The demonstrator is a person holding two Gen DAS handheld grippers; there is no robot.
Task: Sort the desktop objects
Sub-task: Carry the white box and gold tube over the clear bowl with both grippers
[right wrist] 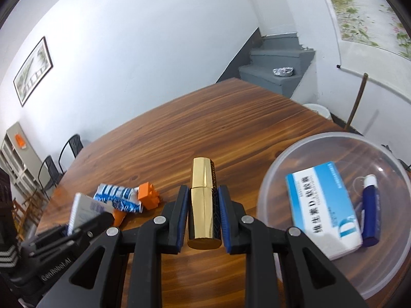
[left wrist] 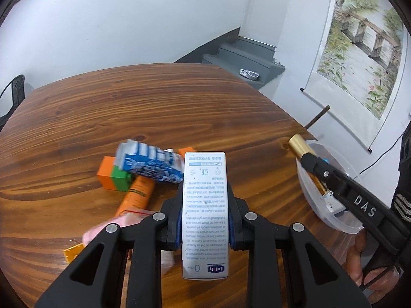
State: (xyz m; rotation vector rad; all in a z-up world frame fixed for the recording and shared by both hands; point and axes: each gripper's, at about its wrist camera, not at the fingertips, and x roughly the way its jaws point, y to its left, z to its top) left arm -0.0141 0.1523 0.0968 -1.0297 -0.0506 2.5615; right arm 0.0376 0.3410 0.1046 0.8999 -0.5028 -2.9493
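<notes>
Holding a white box (left wrist: 204, 213) tight, the left claw (left wrist: 204, 202) hangs over the worktop (left wrist: 167, 107) near the orange pile (left wrist: 113, 177), while the right claw (right wrist: 204, 215) is clamped on a gold tube (right wrist: 204, 205) beside the clear bowl (right wrist: 269, 187), which has a blue-white box (right wrist: 323, 210) inside.

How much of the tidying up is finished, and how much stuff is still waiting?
Two things look done: a blue-and-white box and a small blue tube lie in the clear bowl. In hand: the right gripper holds a gold tube; the left gripper holds a white carton. Left on the table: a blue wrapper, orange-and-green blocks, an orange tube.
</notes>
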